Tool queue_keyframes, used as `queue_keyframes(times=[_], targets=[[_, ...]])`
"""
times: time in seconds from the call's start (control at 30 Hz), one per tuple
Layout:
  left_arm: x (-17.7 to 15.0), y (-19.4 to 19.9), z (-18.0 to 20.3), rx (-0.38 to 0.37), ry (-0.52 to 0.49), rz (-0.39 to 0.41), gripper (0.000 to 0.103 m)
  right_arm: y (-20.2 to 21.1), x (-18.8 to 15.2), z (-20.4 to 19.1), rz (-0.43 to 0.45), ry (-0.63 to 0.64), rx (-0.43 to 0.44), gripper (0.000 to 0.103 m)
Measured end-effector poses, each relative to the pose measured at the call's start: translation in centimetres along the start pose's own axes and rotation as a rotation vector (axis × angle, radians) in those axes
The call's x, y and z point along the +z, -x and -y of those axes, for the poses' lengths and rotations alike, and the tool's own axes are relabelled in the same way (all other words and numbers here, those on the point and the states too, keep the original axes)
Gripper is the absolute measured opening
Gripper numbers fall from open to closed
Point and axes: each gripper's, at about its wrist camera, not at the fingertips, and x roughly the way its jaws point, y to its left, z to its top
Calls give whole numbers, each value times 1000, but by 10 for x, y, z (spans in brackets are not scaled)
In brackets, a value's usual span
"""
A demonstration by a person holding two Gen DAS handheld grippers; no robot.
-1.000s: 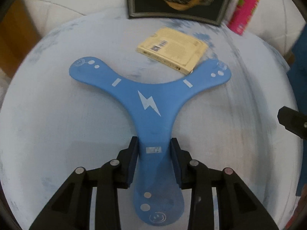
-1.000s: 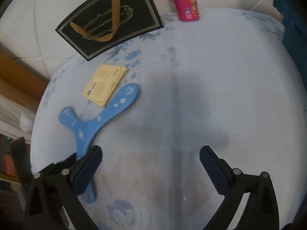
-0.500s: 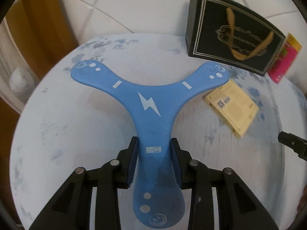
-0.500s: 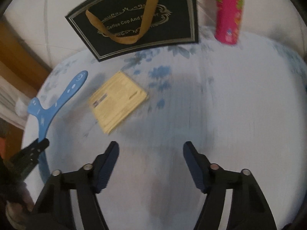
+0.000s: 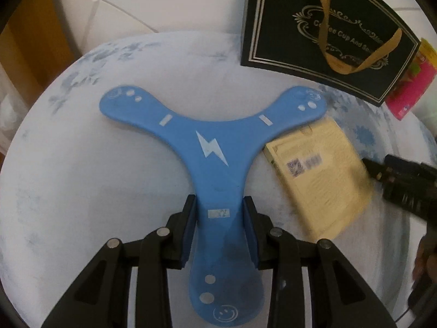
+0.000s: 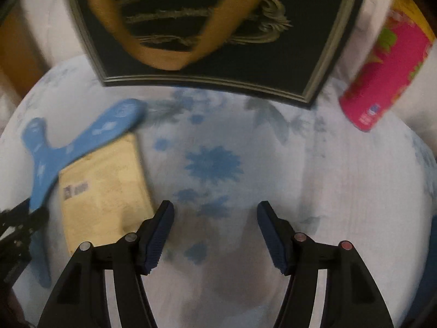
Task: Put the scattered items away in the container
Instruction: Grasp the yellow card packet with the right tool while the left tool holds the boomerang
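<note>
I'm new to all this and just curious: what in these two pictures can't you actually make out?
- Black gift bag: its top is cut off in both views, so its inside is unseen.
- Yellow packet: small print blurred; the blue boomerang hides one corner.
- Pink can: label smeared by motion in the right view.
- Right gripper: open, holding nothing.

Soft, even light is being cast; edges are being bent by the fisheye, and the bag (image 6: 207, 30) is being blurred by motion in the right view.
</note>
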Motion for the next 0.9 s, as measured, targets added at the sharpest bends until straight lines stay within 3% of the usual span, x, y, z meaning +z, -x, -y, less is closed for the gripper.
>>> queue_keyframes(times=[0.13, 0.3, 0.43, 0.67, 0.77, 0.9], targets=[[-4, 3, -3, 8, 8, -3, 33, 11, -15, -2, 4, -47, 128, 60], [-15, 10, -8, 5, 7, -9, 33, 27, -29, 23, 34, -284, 419, 60], [-19, 13, -14, -19, 21, -27, 33, 48, -27, 9, 57, -328, 564, 60], [-32, 30, -26, -47, 45, -30, 33, 64, -26, -31, 58, -321, 630, 62], [-39, 40, -30, -62, 51, -20, 33, 70, -32, -47, 54, -293, 620, 74], [-45, 48, -34, -75, 59, -16, 33, 76, -45, -59, 45, -239, 566, 76]])
